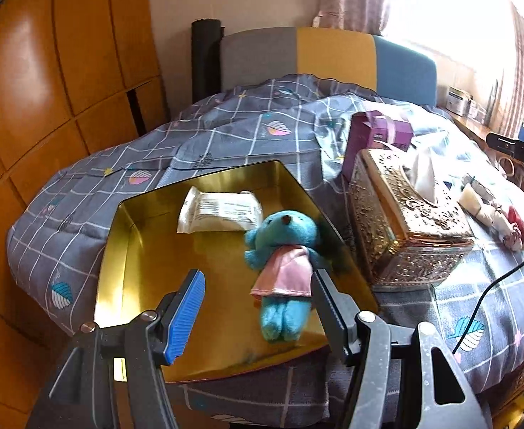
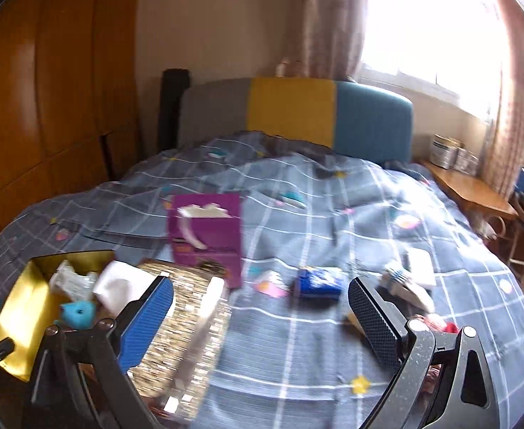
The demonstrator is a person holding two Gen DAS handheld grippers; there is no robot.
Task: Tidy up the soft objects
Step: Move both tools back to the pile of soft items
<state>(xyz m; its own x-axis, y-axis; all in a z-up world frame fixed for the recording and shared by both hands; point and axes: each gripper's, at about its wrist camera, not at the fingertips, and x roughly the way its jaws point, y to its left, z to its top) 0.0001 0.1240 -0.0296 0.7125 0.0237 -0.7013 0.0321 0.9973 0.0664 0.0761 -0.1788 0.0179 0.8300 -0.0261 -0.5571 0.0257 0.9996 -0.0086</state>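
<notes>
On the grey checked bedspread point(image 1: 226, 136), the shallow gold metal tray point(image 1: 126, 236) at left already holds a white sealed packet point(image 1: 219, 211) and a blue plush bear in a pink dress point(image 1: 283, 250). The left gripper point(image 1: 258, 307) hangs over the tray's near edge, jaws apart and empty; the bear lies beyond its tips. To the right stands an ornate gold tissue box point(image 1: 401, 221), then a purple carton point(image 2: 204, 232). Outside the tray remain a blue packet point(image 2: 319, 282) and a small white doll point(image 1: 494, 214). The right gripper point(image 2: 262, 307) is spread wide, holding nothing. Judgement: two items stowed, at least two outstanding.
</notes>
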